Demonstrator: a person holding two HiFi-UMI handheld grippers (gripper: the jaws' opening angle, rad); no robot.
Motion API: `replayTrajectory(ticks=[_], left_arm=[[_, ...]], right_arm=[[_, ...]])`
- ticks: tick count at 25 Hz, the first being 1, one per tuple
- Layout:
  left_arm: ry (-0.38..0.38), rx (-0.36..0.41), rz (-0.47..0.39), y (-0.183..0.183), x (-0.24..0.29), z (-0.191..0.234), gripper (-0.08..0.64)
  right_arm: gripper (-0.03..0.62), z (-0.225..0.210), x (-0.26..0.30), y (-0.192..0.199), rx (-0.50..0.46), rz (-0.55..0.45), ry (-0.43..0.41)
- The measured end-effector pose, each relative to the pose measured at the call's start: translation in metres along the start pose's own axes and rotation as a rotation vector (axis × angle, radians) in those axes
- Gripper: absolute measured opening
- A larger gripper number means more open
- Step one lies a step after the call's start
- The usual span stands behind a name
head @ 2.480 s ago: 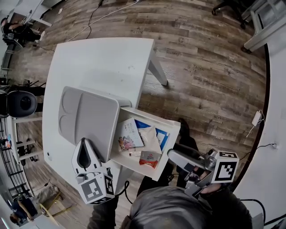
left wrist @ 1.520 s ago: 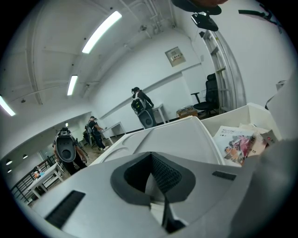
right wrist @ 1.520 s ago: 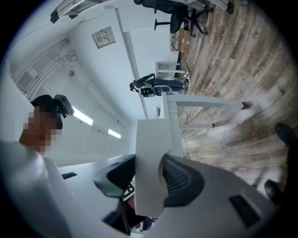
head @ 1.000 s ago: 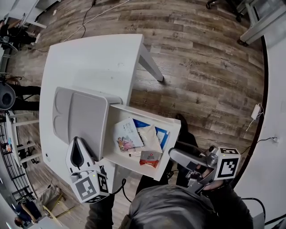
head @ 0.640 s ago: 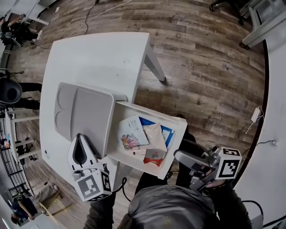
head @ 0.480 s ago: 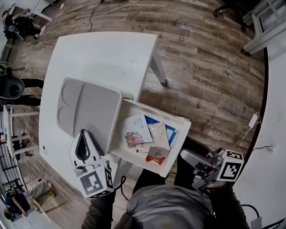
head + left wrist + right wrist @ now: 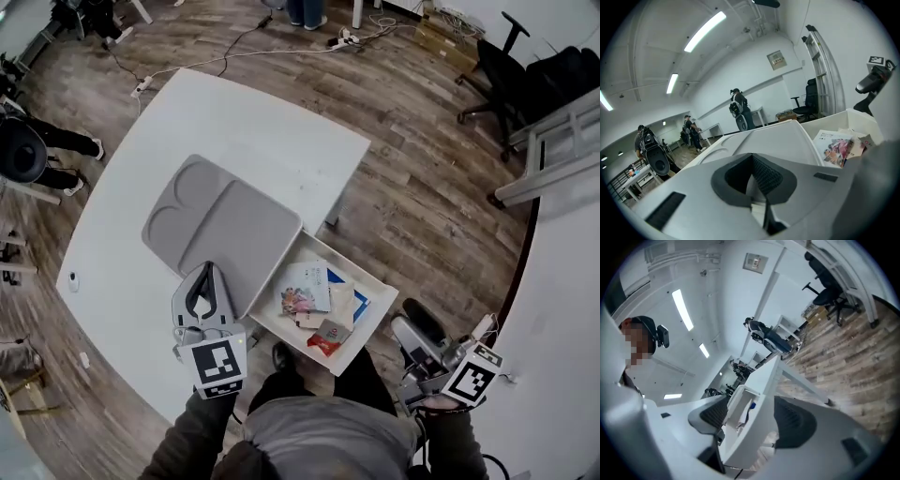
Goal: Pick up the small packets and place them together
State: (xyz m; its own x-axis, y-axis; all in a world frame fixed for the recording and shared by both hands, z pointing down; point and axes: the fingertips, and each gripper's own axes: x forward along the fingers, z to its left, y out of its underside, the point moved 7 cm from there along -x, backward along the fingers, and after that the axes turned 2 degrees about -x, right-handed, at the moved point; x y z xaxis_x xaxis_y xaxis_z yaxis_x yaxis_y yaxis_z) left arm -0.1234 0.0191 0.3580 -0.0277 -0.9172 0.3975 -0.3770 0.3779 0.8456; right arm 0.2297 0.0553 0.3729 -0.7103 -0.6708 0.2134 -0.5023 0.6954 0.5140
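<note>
White counter (image 7: 234, 122), drawer (image 7: 373, 314) open at 5 o'clock, exposing contents | small packets (image 7: 326, 336) loose at drawer's 6 o'clock end | left hand-held gripper (image 7: 208, 274) closed, empty, idle | right hand-held gripper (image 7: 405, 328) jaws just opened wide, nothing between them, likely readied for picking

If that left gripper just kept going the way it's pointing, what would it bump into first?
Most likely the gray tray on the white table. The left gripper, jaws together, points slightly downward across the tray's near edge. How much gap is left between them is hard to judge.
</note>
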Motion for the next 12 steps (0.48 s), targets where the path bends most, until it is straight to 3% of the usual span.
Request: replayTrajectory(ticks=[7, 12], left_arm=[[0.029, -0.050, 0.018, -0.002, -0.003, 0.004, 0.000], [0.019, -0.079, 0.002, -0.007, -0.005, 0.007, 0.000]], right_arm=[[0.319, 0.070, 0.061, -0.024, -0.186, 0.140, -0.088], [0.319, 0.078, 0.109, -0.014, -0.245, 0.347, -0.035]])
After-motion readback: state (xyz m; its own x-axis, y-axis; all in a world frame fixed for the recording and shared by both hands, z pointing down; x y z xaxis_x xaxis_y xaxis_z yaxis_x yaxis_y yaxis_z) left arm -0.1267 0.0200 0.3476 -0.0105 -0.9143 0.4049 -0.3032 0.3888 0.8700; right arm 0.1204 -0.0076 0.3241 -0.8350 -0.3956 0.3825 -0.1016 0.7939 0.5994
